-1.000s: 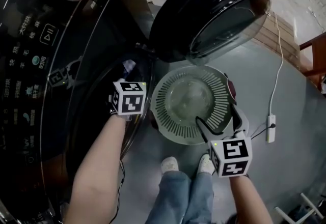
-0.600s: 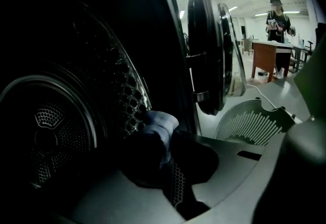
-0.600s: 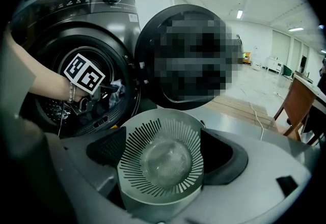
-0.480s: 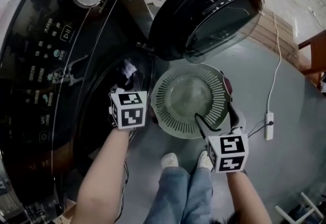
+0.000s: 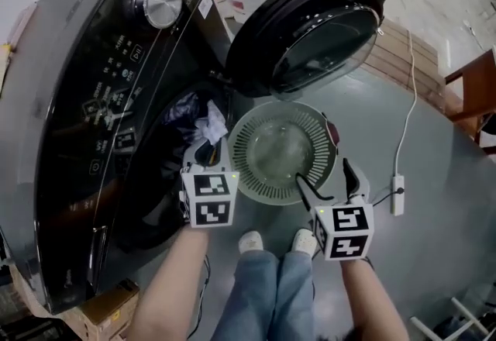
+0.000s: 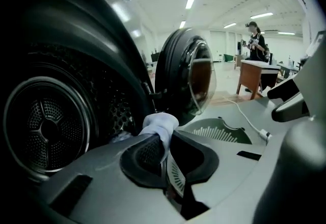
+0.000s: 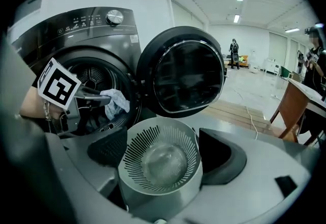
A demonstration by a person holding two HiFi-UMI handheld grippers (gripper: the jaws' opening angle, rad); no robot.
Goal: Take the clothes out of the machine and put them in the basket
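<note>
Your left gripper (image 5: 204, 153) is clamped on a pale cloth (image 5: 211, 129). Its jaws have just been closing, and in the left gripper view they meet with the cloth (image 6: 159, 125) pinched between the pads and bunching up above them. You hold this cloth at the lower rim of the washing machine's (image 5: 93, 60) opening, just outside the perforated drum (image 6: 46, 126). It is off the drum and not in the basket. More dark laundry (image 5: 180, 108) lies inside the opening behind it.

Your right gripper (image 5: 322, 170) stands with its jaws wide apart, though they have just been closing slightly. Nothing is pinched. In the right gripper view the grey slotted basket (image 7: 137, 151) sits framed between the two pads, and I cannot tell whether either pad touches it.

The basket (image 5: 248, 169) stands on the floor (image 5: 434, 138) just beside the machine's front edge, below the open round door (image 5: 310, 29). It holds no clothes. Your left gripper and the basket's near rim are close together but apart. A white cable with a switch box (image 5: 397, 194) lies on the floor to the basket's right.
</note>
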